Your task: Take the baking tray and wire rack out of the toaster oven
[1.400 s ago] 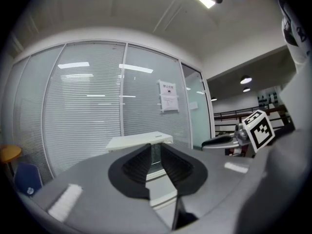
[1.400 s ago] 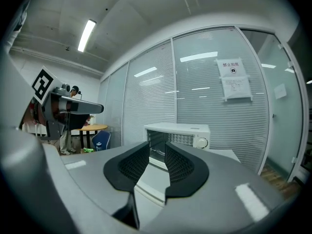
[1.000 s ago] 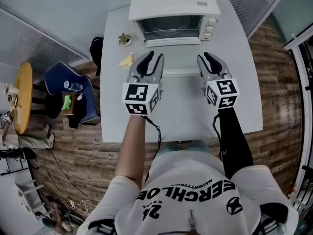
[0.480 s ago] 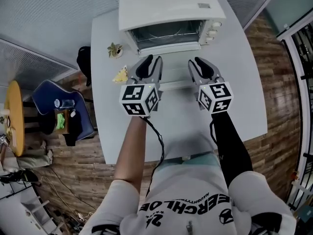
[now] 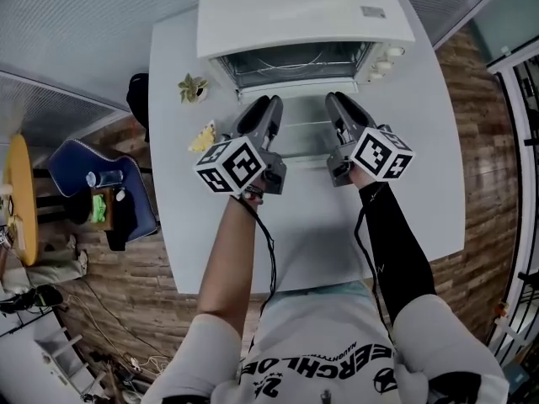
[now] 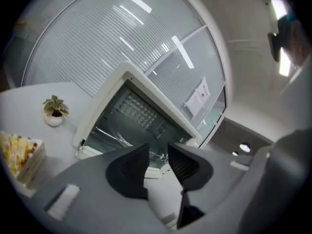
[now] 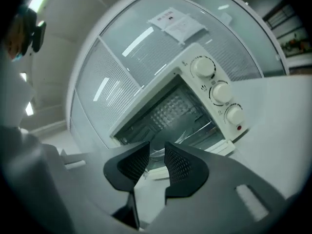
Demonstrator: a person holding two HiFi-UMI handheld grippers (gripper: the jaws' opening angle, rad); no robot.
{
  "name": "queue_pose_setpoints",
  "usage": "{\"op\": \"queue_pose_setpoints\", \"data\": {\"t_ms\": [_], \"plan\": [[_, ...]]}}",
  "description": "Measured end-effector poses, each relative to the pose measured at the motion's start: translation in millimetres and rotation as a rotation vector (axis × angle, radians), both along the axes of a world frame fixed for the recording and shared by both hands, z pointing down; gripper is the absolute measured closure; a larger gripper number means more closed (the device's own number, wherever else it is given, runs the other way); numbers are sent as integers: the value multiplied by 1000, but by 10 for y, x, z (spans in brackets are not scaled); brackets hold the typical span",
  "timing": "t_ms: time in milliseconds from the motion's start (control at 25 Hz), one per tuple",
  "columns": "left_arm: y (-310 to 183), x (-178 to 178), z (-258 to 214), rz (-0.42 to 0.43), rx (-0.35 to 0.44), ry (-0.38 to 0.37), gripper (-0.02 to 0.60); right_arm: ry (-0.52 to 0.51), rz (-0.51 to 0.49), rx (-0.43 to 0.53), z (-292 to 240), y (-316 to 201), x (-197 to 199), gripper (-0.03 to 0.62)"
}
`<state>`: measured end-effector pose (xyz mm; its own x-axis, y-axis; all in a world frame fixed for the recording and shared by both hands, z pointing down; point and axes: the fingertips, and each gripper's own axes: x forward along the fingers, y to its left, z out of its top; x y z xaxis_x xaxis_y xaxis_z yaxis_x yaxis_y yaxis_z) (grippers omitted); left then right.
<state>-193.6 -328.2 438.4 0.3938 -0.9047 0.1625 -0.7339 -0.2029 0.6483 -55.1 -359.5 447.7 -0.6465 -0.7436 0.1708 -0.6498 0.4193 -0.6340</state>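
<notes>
The white toaster oven (image 5: 303,11) stands at the far end of the grey table (image 5: 421,167), its glass door (image 5: 299,133) folded down flat. Wire rack bars (image 5: 295,57) show inside the cavity; I cannot make out the baking tray. My left gripper (image 5: 269,104) and right gripper (image 5: 333,101) hover side by side over the lowered door, both pointing into the opening. Each is open with nothing between its jaws. The left gripper view has the left gripper (image 6: 158,155) just before the cavity (image 6: 131,121). The right gripper view shows the right gripper (image 7: 157,155) facing rack wires (image 7: 195,130).
A small potted plant (image 5: 192,87) and a yellow cake slice (image 5: 202,138) sit on the table left of the oven. The oven knobs (image 7: 220,92) are on its right side. A blue chair (image 5: 93,183) and a yellow round table (image 5: 21,200) stand on the floor at left.
Both grippers have moved forward and down toward the oven's open door and rolled, their marker cubes turning outward. The oven now looks closer.
</notes>
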Motion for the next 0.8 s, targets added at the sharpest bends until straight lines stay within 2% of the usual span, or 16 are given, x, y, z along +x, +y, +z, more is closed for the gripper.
{"op": "queue_pose_setpoints", "data": {"t_ms": [120, 280, 360, 520, 600, 800], "plan": [[-141, -37, 156, -14, -32, 131, 423, -123, -2, -65, 81, -174, -82, 514], [-264, -21, 372, -37, -77, 283, 423, -218, -14, -150, 254, -296, -158, 510], [-356, 0, 452, -49, -87, 351, 423, -265, -20, -192, 340, -382, -174, 476], [-540, 11, 569, -84, -99, 500, 423, -344, -20, -253, 459, -560, -195, 467], [-616, 12, 649, -97, -113, 540, 423, -368, -20, -271, 510, -642, -214, 467], [-770, 30, 852, -106, -149, 542, 423, -371, -28, -305, 636, -826, -309, 467]]}}
